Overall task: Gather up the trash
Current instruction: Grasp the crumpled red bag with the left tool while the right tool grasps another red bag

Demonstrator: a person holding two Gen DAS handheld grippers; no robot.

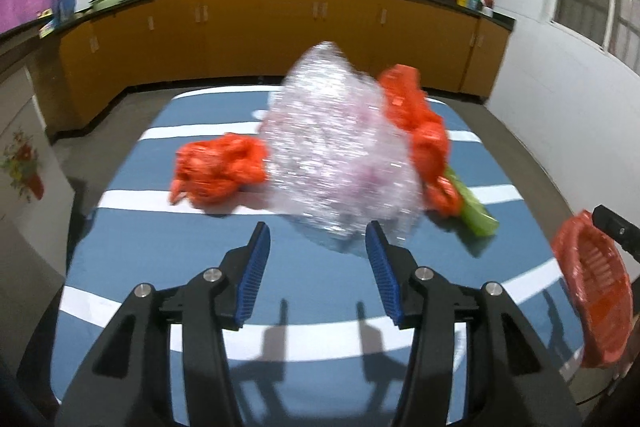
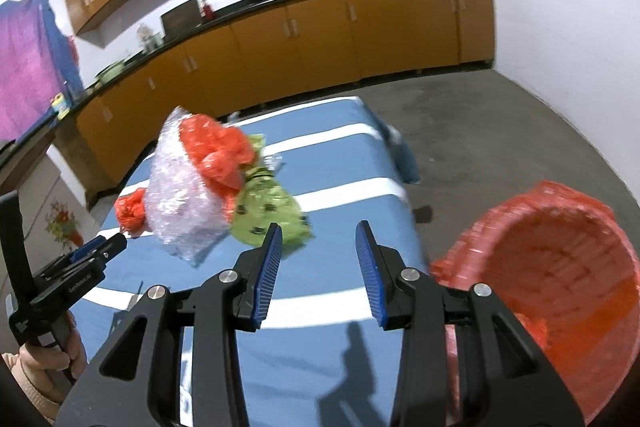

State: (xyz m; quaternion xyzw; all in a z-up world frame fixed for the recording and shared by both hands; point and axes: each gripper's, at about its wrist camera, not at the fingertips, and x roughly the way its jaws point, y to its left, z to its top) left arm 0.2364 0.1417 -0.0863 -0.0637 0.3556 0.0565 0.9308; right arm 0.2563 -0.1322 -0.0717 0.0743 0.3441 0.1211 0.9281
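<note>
A crumpled clear bubble wrap [image 1: 336,151] lies mid-table, also in the right wrist view [image 2: 182,195]. A crumpled orange bag [image 1: 218,169] lies to its left, another orange bag [image 1: 420,131] to its right, and a green wrapper [image 1: 476,207] beyond that; the green wrapper [image 2: 268,213] shows clearly in the right wrist view. My left gripper [image 1: 318,247] is open and empty, just short of the bubble wrap. My right gripper [image 2: 318,247] is open and empty over the table's right part. A bin lined with an orange bag [image 2: 560,287] stands off the table's right edge.
The table [image 1: 180,239] has a blue cloth with white stripes. Orange kitchen cabinets [image 1: 280,27] with a dark counter, woks and jars run along the far wall. Grey floor [image 2: 500,131] lies to the right of the table.
</note>
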